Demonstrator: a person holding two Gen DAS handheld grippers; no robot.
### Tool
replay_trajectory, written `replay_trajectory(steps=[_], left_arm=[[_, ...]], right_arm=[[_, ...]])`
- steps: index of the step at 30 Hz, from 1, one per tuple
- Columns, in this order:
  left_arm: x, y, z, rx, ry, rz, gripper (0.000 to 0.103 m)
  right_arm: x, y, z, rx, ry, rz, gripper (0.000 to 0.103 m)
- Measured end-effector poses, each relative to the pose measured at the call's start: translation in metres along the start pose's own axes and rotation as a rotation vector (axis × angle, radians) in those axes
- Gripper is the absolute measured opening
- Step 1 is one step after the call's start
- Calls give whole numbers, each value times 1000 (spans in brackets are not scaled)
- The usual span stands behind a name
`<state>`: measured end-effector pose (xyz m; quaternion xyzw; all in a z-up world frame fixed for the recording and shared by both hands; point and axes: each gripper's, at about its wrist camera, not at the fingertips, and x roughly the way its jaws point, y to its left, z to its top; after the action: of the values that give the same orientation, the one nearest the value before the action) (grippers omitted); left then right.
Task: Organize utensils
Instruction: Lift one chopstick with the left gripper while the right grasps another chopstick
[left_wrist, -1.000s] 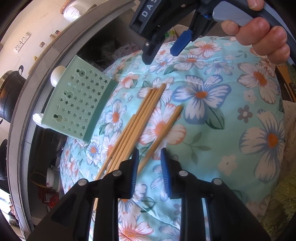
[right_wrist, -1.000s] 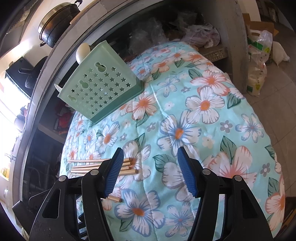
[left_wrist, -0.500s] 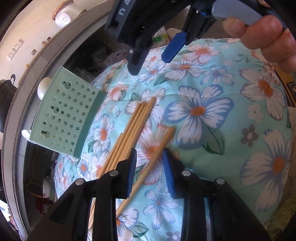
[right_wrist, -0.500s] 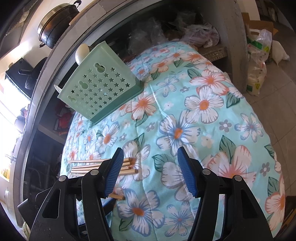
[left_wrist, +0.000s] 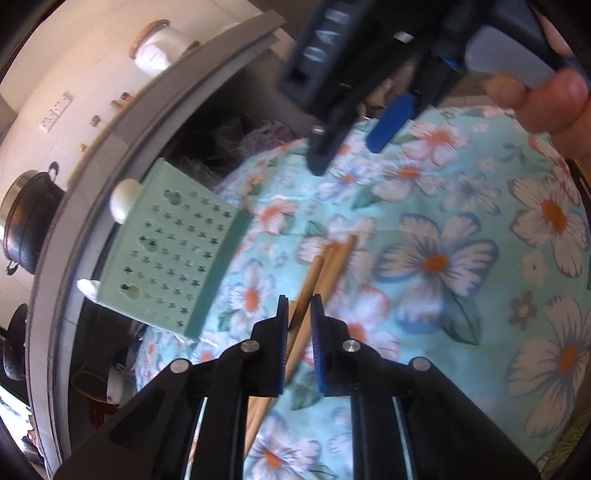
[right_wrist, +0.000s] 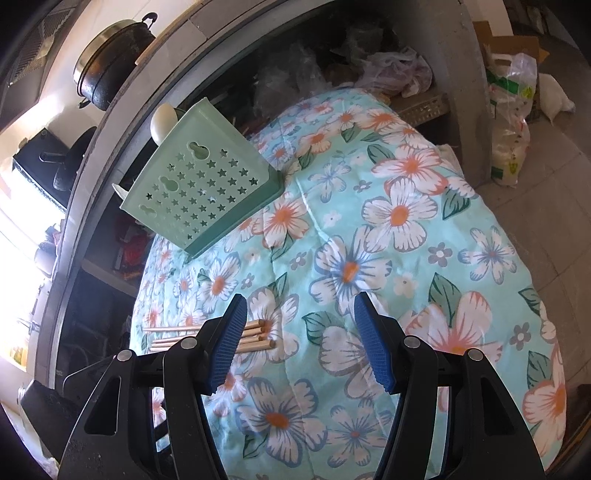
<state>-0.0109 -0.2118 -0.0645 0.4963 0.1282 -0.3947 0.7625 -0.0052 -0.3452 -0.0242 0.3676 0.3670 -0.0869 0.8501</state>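
Observation:
My left gripper (left_wrist: 297, 299) has its jaws closing on a single wooden chopstick (left_wrist: 312, 277), which runs slantwise between the blue pads and looks lifted with them. Just beyond its tip, the other chopsticks (left_wrist: 341, 251) lie in a bundle on the floral cloth (left_wrist: 461, 295). A mint-green holder (left_wrist: 177, 251) with star holes leans tilted at the cloth's far left edge. My right gripper (right_wrist: 299, 339) hovers open over the cloth with nothing between its fingers; the chopstick bundle (right_wrist: 255, 334) ends beside its left pad. From the left wrist view, the right gripper (left_wrist: 347, 155) hangs above the far cloth.
A grey counter edge (right_wrist: 122, 122) curves behind the holder (right_wrist: 199, 192), with a dark pot (right_wrist: 107, 62) on top. Plastic bags (right_wrist: 513, 122) stand on the floor at the right. A hand (left_wrist: 554, 99) holds the right gripper's handle. Clutter fills the shelf under the counter.
The left jaws have narrowed around the stray chopstick, and the left gripper has shifted with it toward the bundle. The stray chopstick has left the right wrist view. The right gripper has kept still.

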Motion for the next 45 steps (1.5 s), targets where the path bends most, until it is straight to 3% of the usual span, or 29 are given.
replay_trajectory(steps=[8,17,26,34,45], left_arm=[[-10,46,1,-102,-21,131,7],[-20,80,-8,-193,-11,217,6],[-25,96,-17,-261,-3,253,5],[-26,99,-17,-277,-3,254,6],[-24,96,-17,-274,4,240,6]], right_arm=[[3,5,-3,16,35,78,55],[12,10,-21,31,147,190,37],[33,19,-37,55,225,224,36],[54,4,-28,171,227,227,25],[57,-19,-24,302,204,299,14]])
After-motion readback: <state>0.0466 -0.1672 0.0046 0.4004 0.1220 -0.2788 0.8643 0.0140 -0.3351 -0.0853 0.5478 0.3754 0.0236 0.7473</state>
